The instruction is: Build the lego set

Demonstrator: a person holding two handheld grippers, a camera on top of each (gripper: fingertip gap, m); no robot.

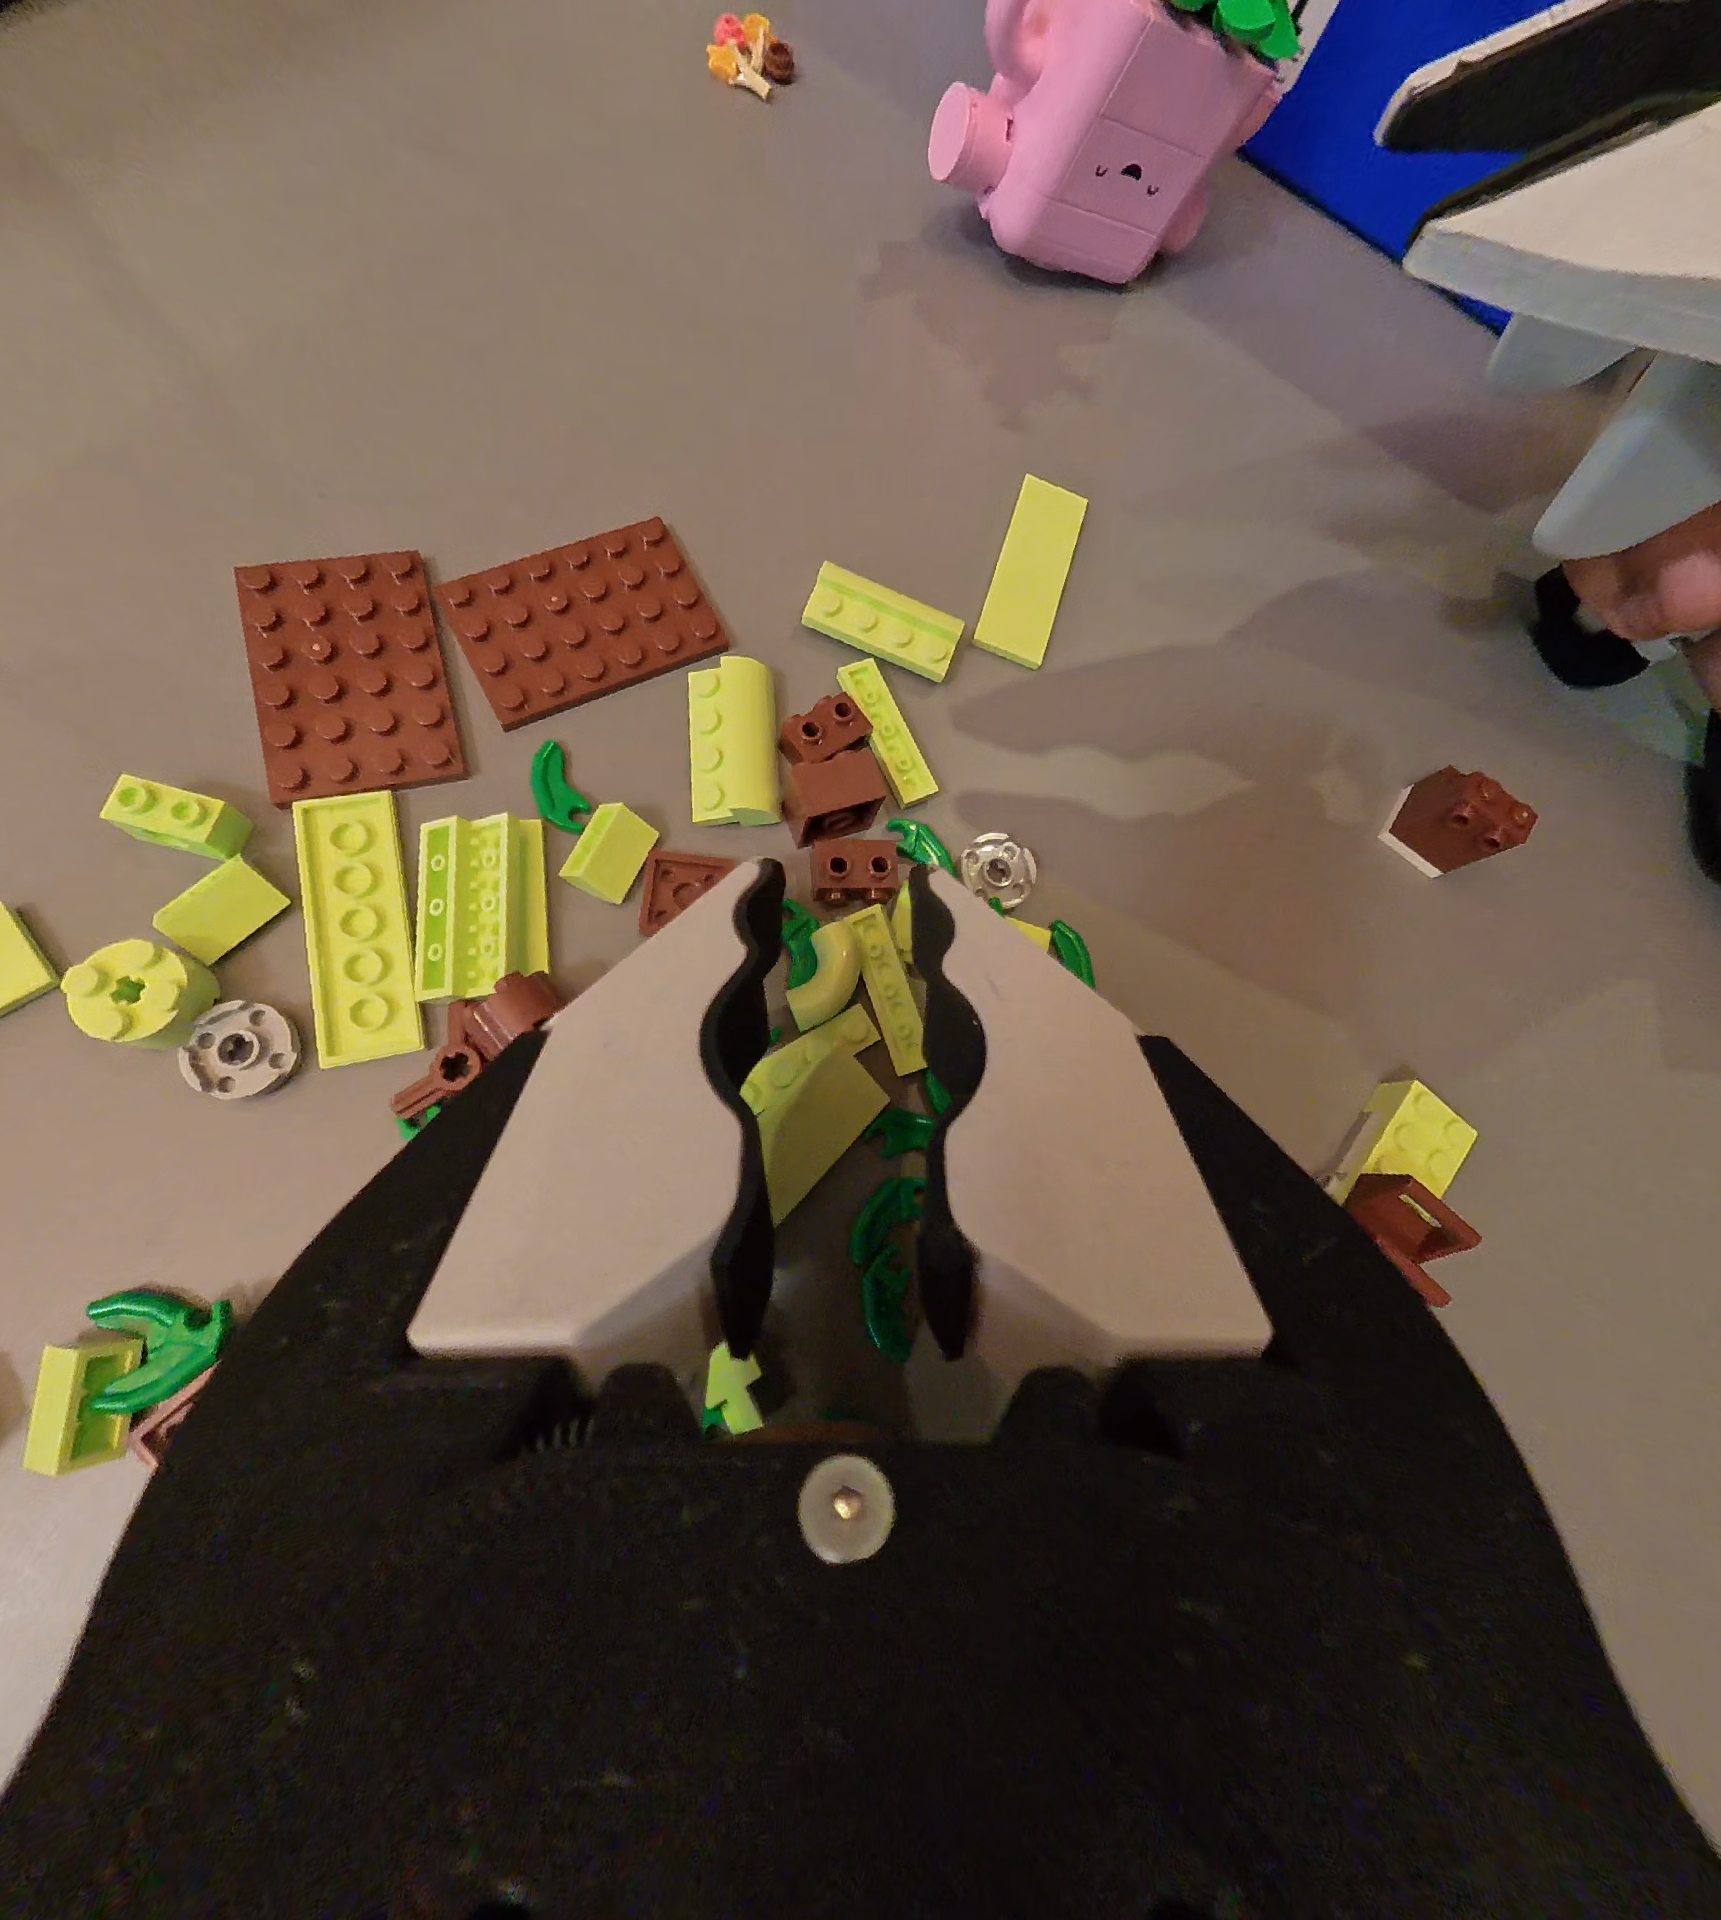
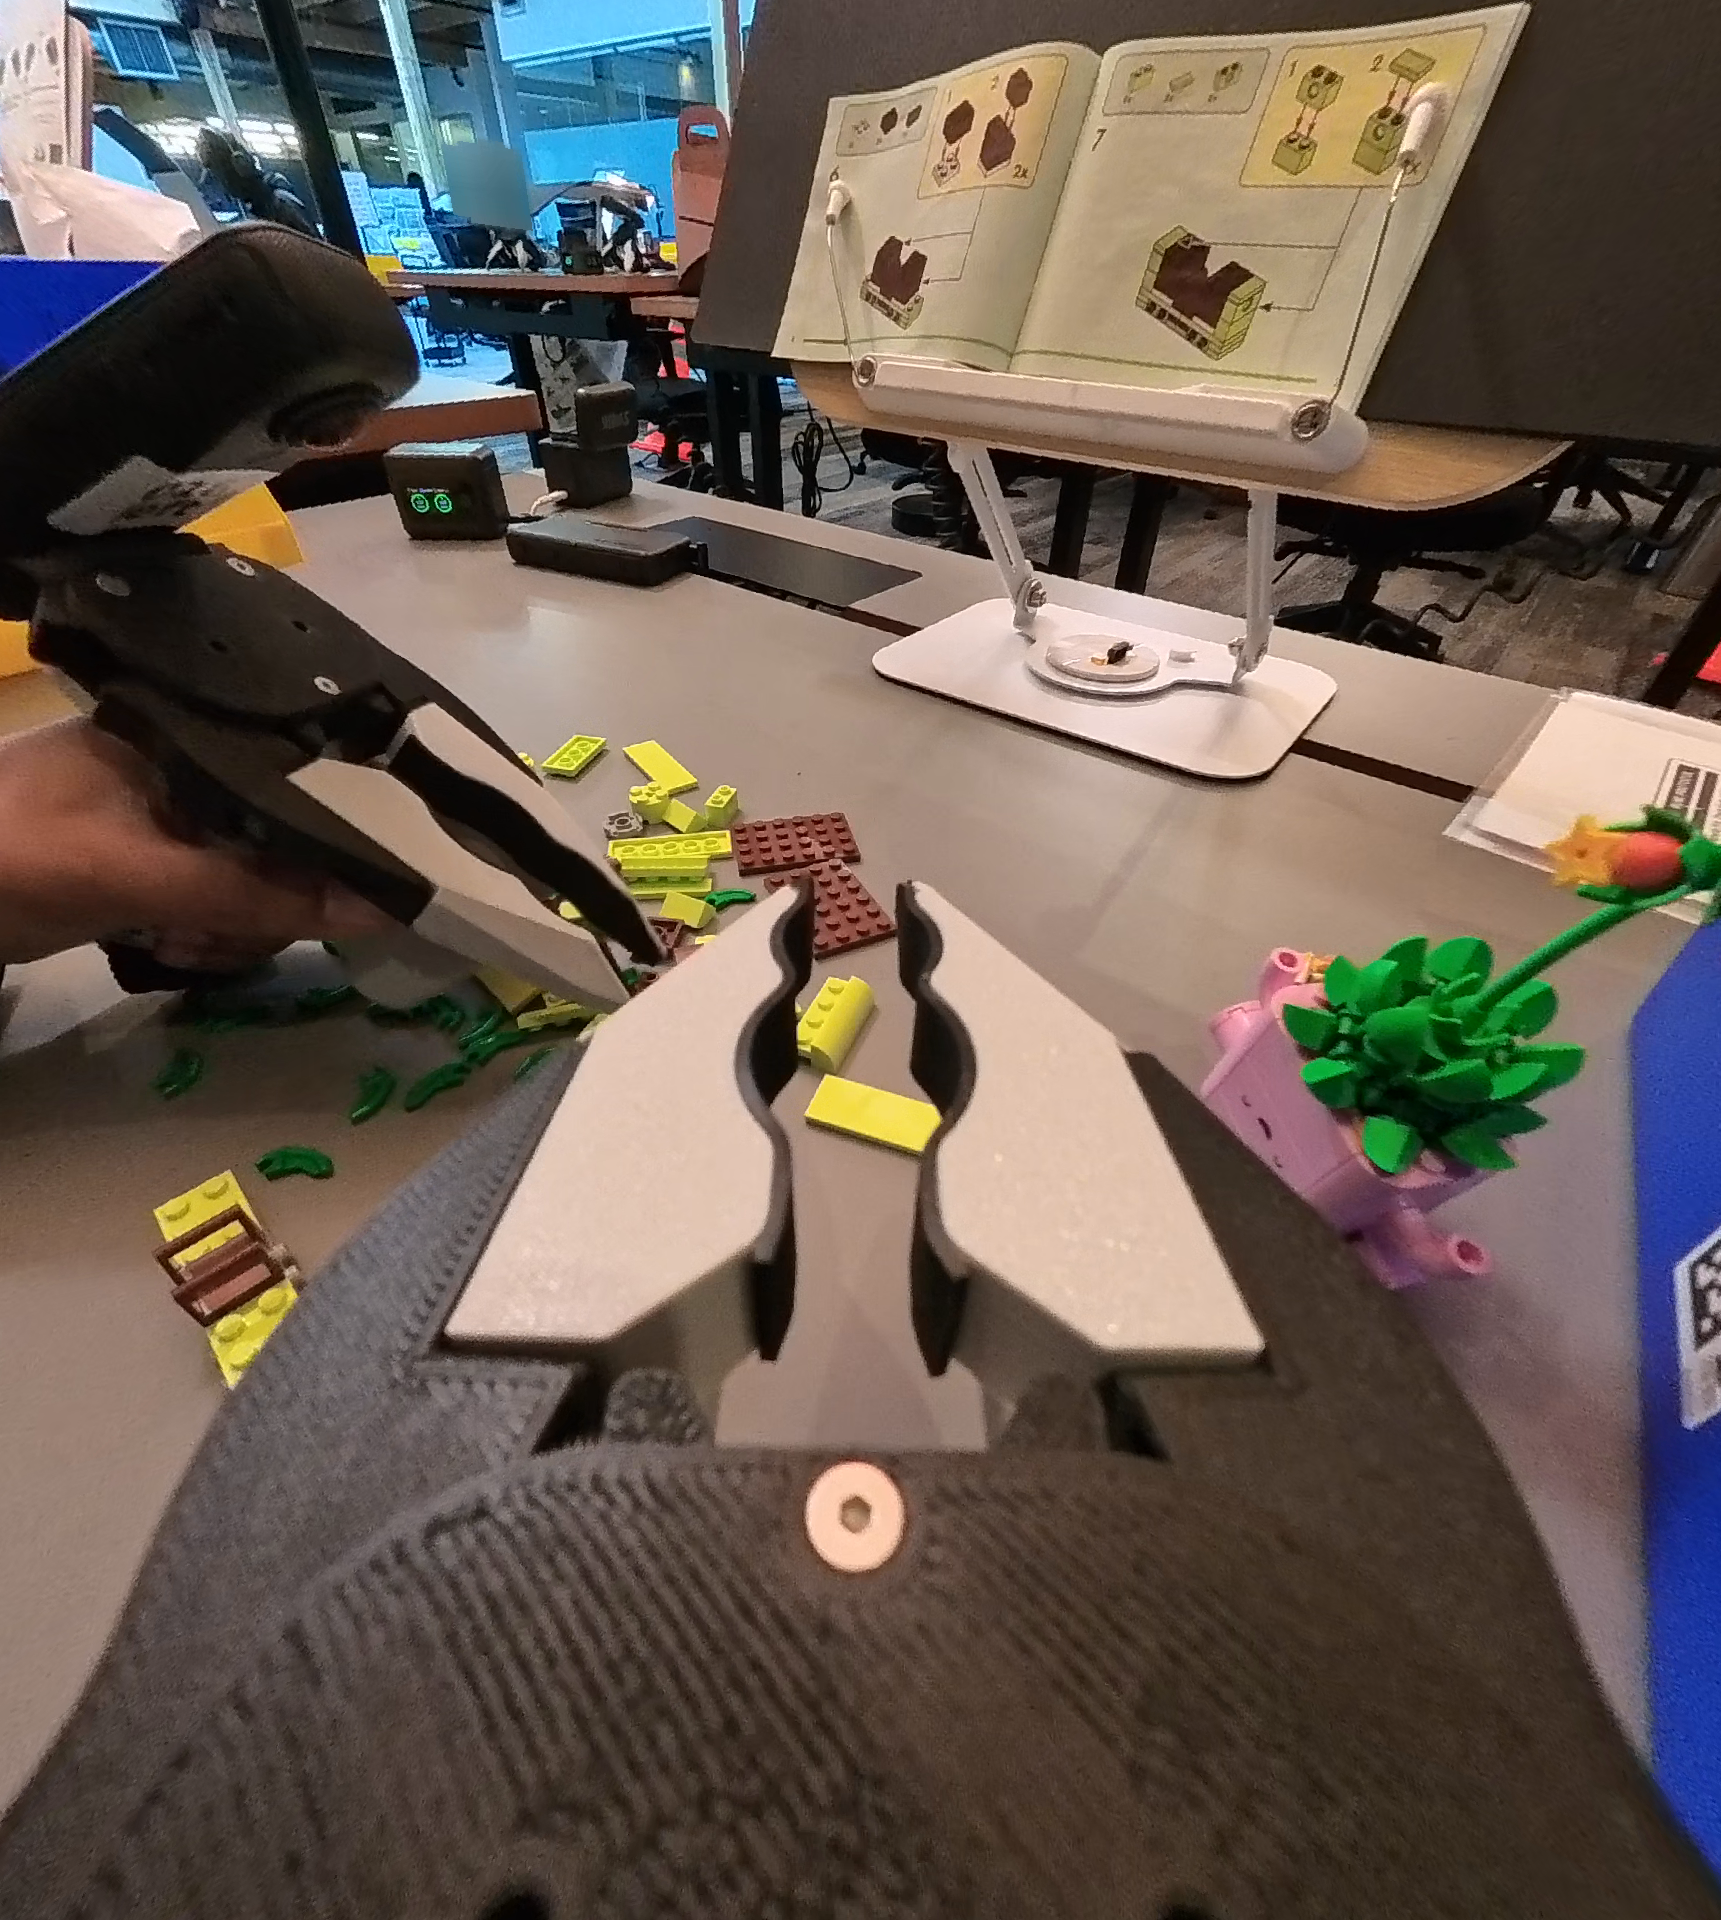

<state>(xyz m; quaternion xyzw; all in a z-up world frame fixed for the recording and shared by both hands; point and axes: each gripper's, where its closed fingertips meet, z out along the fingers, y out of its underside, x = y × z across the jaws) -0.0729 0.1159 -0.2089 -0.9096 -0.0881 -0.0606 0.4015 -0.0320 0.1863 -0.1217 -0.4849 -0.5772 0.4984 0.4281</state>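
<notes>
left wrist view, lower centre: left gripper [image 1: 840, 883] pointing down into the loose lego pieces [image 1: 814, 1039] on the grey table [image 1: 420, 312], jaws apart with a narrow gap, nothing between them. lime and green bits show through the gap; whether the tips touch any piece is hard to tell. just past the tips, small brown bricks [image 1: 830, 764] among lime curved pieces. mid left of frame, two brown studded plates [image 1: 347, 675] lying flat side by side. lone brown brick [image 1: 1458, 821] at mid right, apart from the pile. upper right, pink pot model [image 1: 1095, 145] lying on its side.

right wrist view, lower centre: right gripper [image 2: 845, 904] raised off the table, jaws apart, empty; a flat lime tile [image 2: 871, 1112] lies on the table seen between them. far side of frame, upper right, open instruction booklet [image 2: 1095, 197] on a white stand [image 2: 1105, 686].
</notes>
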